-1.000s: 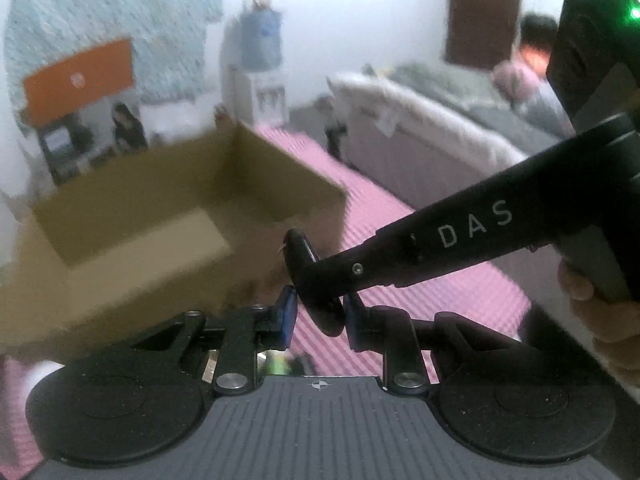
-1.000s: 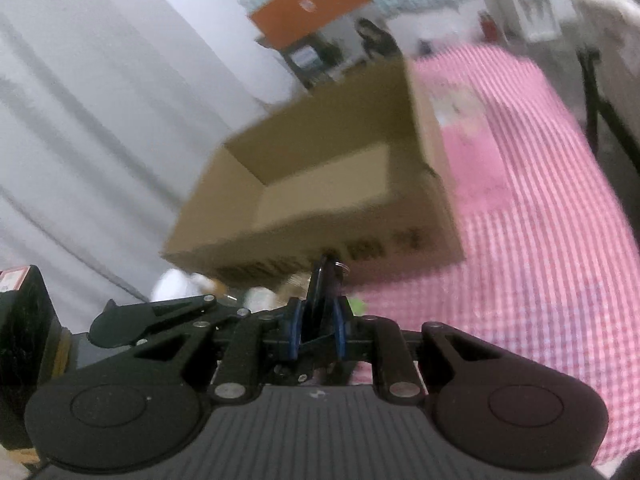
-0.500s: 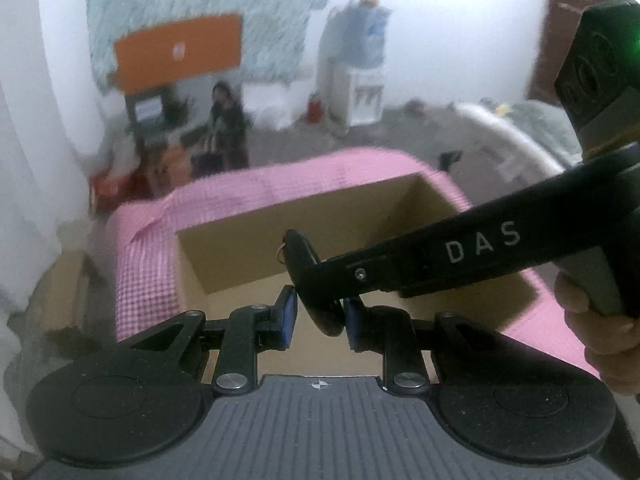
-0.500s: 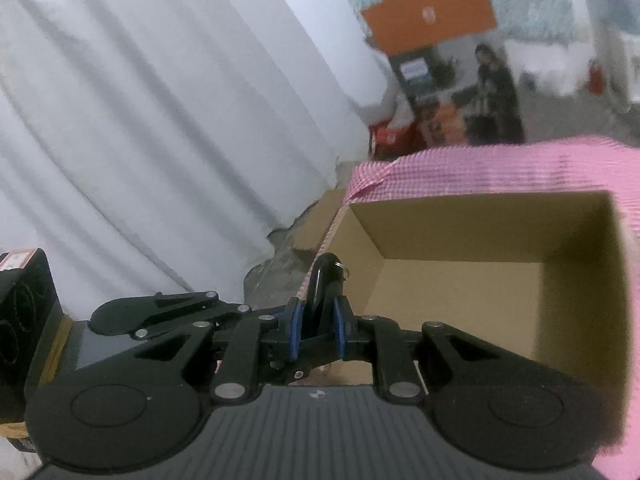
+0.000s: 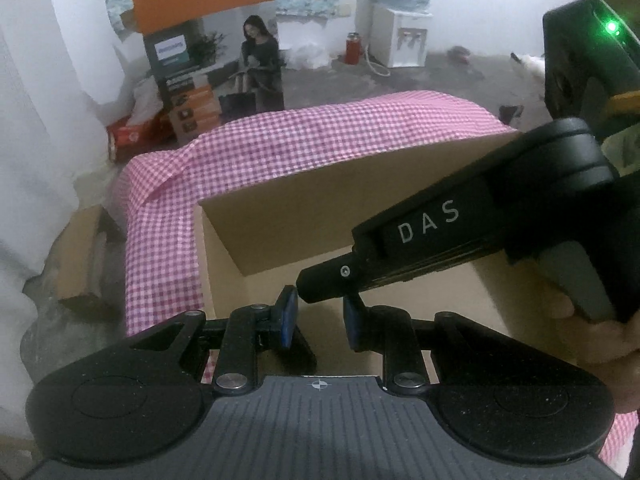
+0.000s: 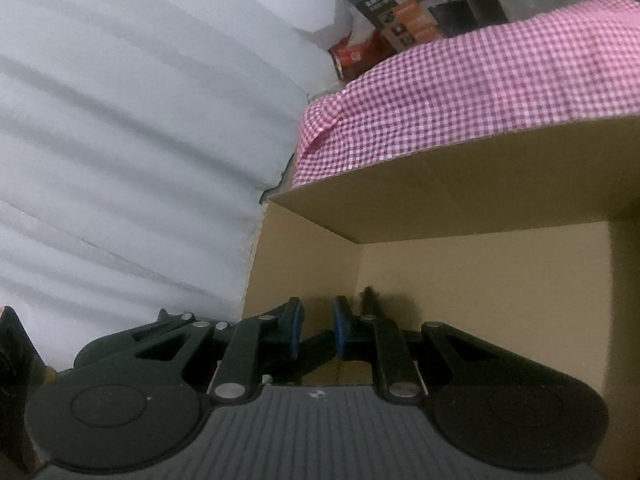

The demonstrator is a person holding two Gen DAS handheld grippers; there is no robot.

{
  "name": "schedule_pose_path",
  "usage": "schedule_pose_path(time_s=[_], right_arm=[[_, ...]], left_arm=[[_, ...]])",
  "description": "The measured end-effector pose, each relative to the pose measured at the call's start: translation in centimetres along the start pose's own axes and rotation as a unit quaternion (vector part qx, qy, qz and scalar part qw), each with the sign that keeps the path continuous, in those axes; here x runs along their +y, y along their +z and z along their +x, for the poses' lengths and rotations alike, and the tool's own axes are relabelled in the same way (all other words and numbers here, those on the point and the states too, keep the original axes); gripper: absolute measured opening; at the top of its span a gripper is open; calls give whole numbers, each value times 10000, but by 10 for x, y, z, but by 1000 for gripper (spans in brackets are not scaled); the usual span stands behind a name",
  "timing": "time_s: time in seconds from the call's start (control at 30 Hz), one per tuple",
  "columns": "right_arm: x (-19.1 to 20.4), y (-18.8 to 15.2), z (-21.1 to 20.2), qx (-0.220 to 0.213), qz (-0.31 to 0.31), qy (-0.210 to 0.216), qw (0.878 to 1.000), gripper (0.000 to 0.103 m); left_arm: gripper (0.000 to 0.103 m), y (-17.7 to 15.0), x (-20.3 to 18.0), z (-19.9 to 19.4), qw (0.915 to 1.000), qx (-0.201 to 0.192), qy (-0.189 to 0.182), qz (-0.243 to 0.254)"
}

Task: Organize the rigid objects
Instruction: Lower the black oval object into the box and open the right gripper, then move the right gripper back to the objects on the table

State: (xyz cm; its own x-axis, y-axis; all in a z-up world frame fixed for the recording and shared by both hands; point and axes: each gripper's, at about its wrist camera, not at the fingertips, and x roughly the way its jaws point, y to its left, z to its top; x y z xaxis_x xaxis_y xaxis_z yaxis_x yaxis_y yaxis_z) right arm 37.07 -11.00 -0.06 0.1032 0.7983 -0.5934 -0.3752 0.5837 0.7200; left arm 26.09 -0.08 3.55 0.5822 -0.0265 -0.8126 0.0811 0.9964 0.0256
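Pink-checked cloth [image 5: 280, 148] under open cardboard box [image 5: 300, 216]; the box's near and right sides are cut off. Right gripper [image 6: 318, 320] crosses from the right over the box, its tip just above left gripper [image 5: 318, 314]; the hand [image 5: 600, 340] holding it is mostly out of frame. Both sets of pads nearly together, only a slit; nothing gripped that I can make out. Small black piece [image 6: 368, 298] pokes up just right of right gripper's right finger, above box floor; unidentifiable.

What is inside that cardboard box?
The cardboard box shows only its bare floor and walls. The right gripper covers the near floor, so anything lying there is hidden.
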Motion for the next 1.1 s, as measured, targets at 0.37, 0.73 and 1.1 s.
schedule_pose_path(time_s=[0.37, 0.73, 1.1], right_arm=[[31, -33, -65, -612, -594, -156, 9962, 75], [73, -127, -186, -2129, -1776, -1514, 9488, 103], [69, -218, -231, -3175, -3165, -1961, 8721, 103]], left_arm=[[80, -16, -5, -75, 9952, -968, -142, -14], [102, -63, -19, -142, 9802, -1807, -748, -312], [103, -95, -16, -136, 9777, -1483, -1271, -773]])
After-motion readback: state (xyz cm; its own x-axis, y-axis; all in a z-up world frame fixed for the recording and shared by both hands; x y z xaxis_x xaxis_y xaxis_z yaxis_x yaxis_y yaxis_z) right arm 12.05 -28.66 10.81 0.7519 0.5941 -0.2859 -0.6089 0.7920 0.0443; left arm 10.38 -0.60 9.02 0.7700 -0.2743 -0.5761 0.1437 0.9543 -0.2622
